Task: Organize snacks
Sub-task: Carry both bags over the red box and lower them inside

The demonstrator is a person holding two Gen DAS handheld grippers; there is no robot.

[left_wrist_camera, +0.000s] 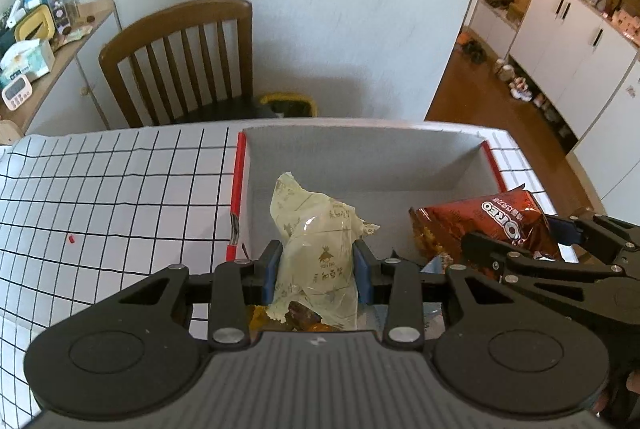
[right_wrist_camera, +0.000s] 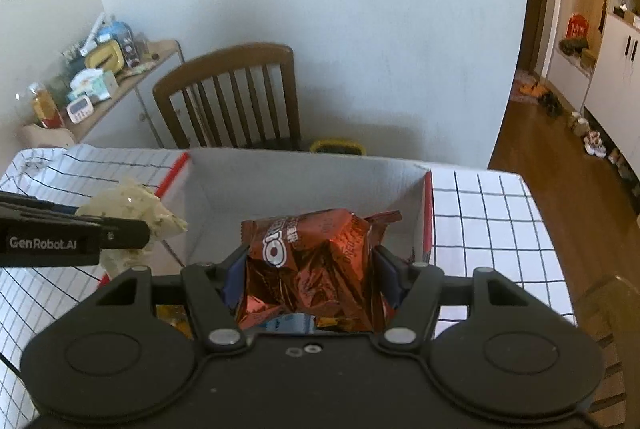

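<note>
Two snack packets are held above an open grey box (left_wrist_camera: 360,157) on a grid-patterned bench (left_wrist_camera: 120,189). Left wrist view: the left tool (left_wrist_camera: 316,265) clamps a pale green packet (left_wrist_camera: 316,245) over the box's near left corner, with the right tool (left_wrist_camera: 520,253) beside it to the right. Right wrist view: the right tool (right_wrist_camera: 312,273) grips a crumpled brown Oreo packet (right_wrist_camera: 316,269) over the box's near edge; a wooden chair (right_wrist_camera: 236,97) stands beyond the bench.
</note>
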